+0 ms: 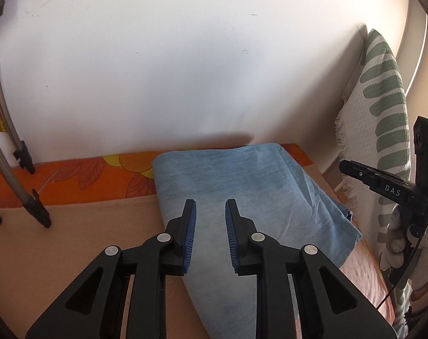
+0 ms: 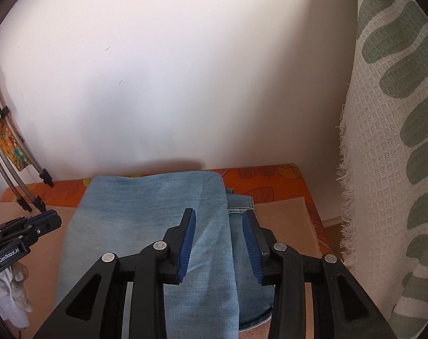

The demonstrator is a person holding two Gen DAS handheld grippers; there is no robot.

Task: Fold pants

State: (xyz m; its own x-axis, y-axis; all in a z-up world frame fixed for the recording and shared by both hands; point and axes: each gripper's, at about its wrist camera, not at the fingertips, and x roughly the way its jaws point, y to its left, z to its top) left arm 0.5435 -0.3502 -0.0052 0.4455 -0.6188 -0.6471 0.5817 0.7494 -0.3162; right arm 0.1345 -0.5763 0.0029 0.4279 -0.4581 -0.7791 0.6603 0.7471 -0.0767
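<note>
Light blue denim pants (image 1: 236,186) lie folded in layers on a tan cloth surface (image 1: 81,231), their far fold near the wall. My left gripper (image 1: 210,209) is open and empty, hovering over the near part of the pants. In the right wrist view the pants (image 2: 157,214) show a top layer with the waistband (image 2: 240,204) peeking out at the right. My right gripper (image 2: 219,220) is open and empty above the top layer's right edge. The right gripper shows at the right of the left wrist view (image 1: 383,186); the left gripper shows at the left of the right wrist view (image 2: 24,231).
An orange leaf-print cloth (image 1: 81,175) lies along the white wall (image 1: 185,70). A white and green fringed textile (image 2: 392,141) hangs at the right. A drying rack's grey legs with black feet (image 1: 30,197) stand at the left. The surface's right edge (image 2: 315,220) is close.
</note>
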